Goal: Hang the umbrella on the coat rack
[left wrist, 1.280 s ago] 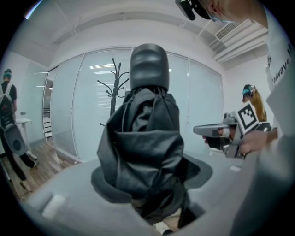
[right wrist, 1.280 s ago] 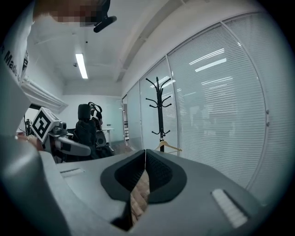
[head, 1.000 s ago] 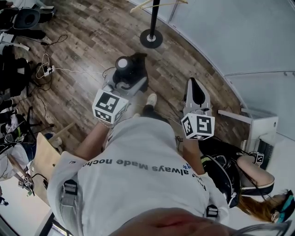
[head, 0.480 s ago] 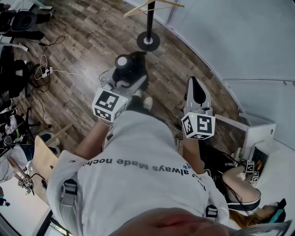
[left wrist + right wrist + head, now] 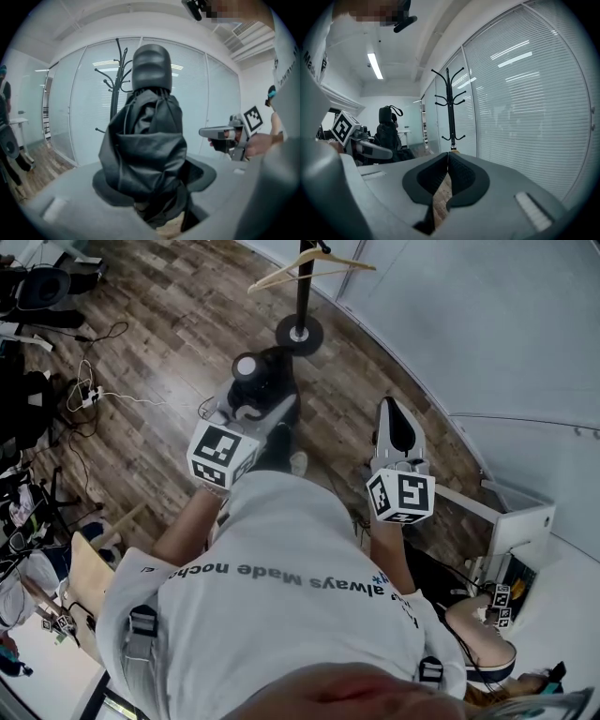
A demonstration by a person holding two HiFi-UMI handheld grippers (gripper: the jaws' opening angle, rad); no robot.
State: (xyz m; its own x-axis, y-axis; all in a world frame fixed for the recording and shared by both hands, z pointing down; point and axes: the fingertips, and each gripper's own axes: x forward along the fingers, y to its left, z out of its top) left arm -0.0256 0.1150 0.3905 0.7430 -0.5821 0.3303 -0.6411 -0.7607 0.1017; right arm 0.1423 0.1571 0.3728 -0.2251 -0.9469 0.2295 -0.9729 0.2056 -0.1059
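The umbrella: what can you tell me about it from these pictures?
The umbrella is a black folding one, closed, with its crinkled, slightly shiny fabric loosely bunched. A rounded, ribbed black knob is at its upper end. The left tongs clamp it near its lower end, and nothing else touches it. The coat rack stands beyond it.

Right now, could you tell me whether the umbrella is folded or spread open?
Folded: the umbrella's black fabric is bunched tightly around its shaft below the rounded end, and the left claw grips the bundle.

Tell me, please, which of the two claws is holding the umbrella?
The left claw: it grips the folded black umbrella, whereas the right claw is shut and empty.
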